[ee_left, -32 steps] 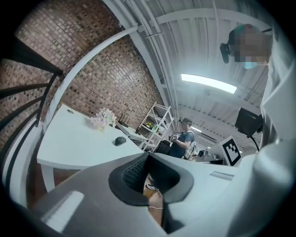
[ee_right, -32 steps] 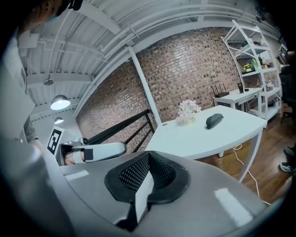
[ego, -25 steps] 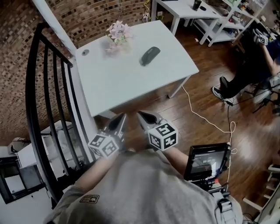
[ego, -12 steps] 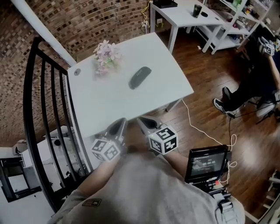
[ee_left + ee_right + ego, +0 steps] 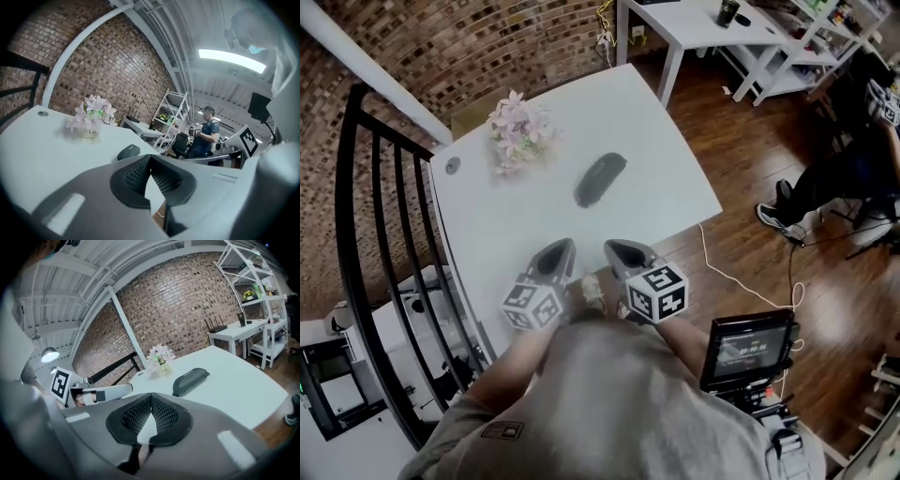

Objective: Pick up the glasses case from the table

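Here the dark glasses case [image 5: 600, 179] lies flat near the middle of the white table [image 5: 680, 178], untouched, with a small pot of pink flowers [image 5: 517, 133] at its far left. The left gripper [image 5: 561, 251] and right gripper [image 5: 617, 251] hover side by side over the table's near edge, well short of the case, jaws pressed together and empty.

A loft-like studio or lab workspace, shown by the curved brick wall [image 5: 487, 47], wood floor [image 5: 769, 169], white table [image 5: 675, 178], white desk [image 5: 694, 28], open shelving [image 5: 176, 108] of gear, black railing [image 5: 356, 216] and rig monitor [image 5: 748, 347]
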`<control>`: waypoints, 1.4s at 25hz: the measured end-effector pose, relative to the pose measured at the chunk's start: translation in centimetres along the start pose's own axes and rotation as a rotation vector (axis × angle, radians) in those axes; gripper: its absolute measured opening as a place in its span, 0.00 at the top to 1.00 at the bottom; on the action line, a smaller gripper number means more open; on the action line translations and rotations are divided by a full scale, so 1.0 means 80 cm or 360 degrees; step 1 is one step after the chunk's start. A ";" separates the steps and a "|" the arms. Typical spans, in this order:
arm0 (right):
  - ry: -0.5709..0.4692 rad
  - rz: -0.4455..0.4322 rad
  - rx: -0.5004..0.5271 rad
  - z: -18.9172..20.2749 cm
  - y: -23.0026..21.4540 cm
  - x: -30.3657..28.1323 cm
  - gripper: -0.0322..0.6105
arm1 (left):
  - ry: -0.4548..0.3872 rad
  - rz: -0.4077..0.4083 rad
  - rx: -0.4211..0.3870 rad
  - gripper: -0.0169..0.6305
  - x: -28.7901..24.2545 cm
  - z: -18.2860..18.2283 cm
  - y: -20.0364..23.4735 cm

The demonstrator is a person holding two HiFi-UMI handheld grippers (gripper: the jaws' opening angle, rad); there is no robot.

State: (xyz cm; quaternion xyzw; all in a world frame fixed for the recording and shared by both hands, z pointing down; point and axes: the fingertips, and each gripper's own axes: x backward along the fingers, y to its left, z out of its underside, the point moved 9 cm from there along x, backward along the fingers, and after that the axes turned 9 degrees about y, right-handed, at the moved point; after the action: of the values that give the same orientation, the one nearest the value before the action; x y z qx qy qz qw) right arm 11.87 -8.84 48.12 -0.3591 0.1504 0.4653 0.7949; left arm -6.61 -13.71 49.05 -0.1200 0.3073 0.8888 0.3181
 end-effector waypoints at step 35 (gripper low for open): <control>0.0189 0.0176 -0.0265 -0.022 -0.155 -0.035 0.93 | 0.0581 -0.0102 -0.0760 0.36 -0.254 0.018 0.063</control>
State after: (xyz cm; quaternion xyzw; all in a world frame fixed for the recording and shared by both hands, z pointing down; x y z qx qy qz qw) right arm 21.06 -15.72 53.82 -0.4420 0.1777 0.4971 0.7252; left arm 5.75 -25.84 60.84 -0.3590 0.1378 0.8891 0.2483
